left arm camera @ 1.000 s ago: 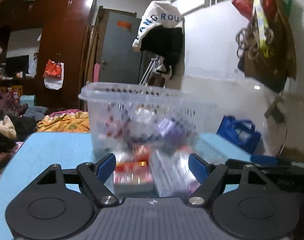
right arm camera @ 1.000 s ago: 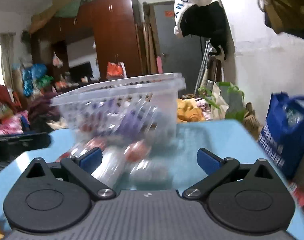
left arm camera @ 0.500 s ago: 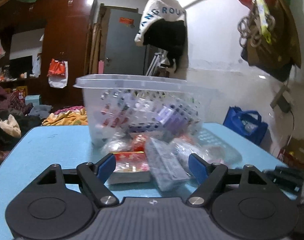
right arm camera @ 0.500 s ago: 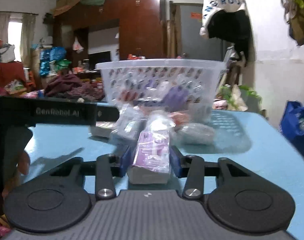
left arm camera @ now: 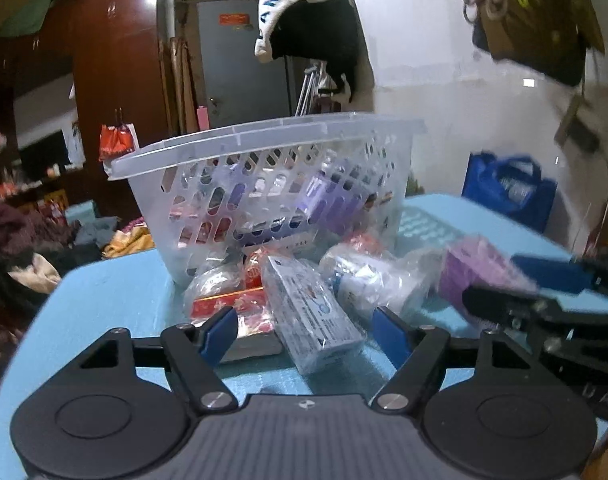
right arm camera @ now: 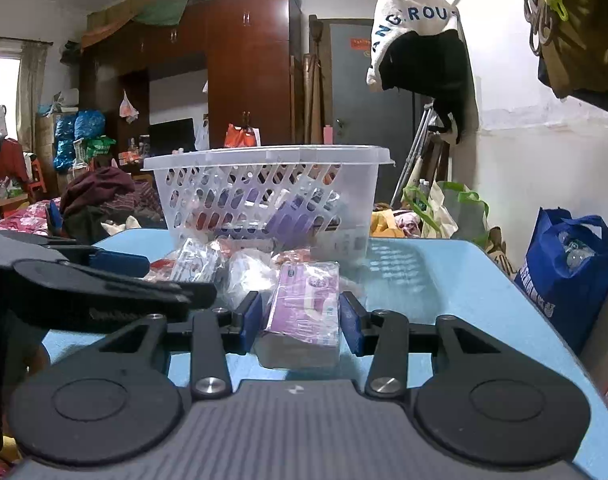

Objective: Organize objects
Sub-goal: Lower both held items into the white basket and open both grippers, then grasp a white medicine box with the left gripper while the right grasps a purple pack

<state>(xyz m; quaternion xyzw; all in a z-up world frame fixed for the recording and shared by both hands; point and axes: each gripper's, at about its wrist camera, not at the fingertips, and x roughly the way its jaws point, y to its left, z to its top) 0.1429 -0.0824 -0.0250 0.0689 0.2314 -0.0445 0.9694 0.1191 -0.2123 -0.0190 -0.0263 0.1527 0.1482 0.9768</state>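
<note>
Clamped between the blue pads of the right gripper (right arm camera: 299,316) was a purple box (right arm camera: 304,304) wrapped in clear film, lying on the blue table (right arm camera: 444,280) in front of the clear plastic basket (right arm camera: 263,192) (already holding a purple box and other packets). Its partner, the left gripper (left arm camera: 304,330), had its jaws apart and just closing a little, with a white-and-blue box (left arm camera: 312,308) lying between them untouched by either pad, beside a red packet (left arm camera: 231,308) and other wrapped packets heaped on the table against the basket's near wall.
</note>
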